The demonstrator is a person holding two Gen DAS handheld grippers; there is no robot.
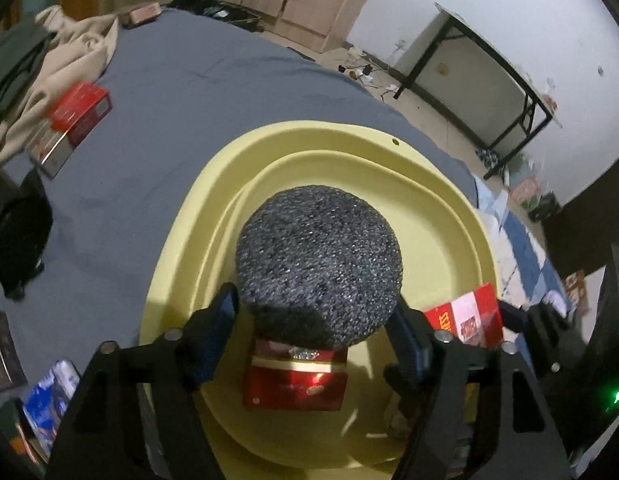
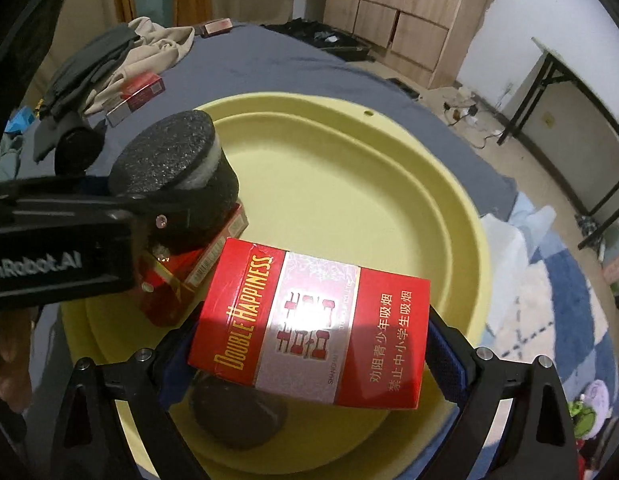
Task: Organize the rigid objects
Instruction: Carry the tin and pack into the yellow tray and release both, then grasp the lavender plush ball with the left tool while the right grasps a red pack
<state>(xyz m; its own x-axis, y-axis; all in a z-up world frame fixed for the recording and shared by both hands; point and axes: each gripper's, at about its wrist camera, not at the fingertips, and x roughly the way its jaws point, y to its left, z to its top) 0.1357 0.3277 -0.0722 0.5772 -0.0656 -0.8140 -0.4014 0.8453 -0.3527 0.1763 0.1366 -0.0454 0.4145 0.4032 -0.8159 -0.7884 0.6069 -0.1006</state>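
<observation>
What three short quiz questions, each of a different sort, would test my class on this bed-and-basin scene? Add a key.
1. True or false: the left gripper holds the round black speckled foam puck.
2. Which does the right gripper hold? A) red Double Happiness cigarette pack B) beige cloth C) dark flat stone
3. Fill in: both grippers are above the pale yellow plastic ____.

Key: 1 true; 2 A; 3 basin.
</observation>
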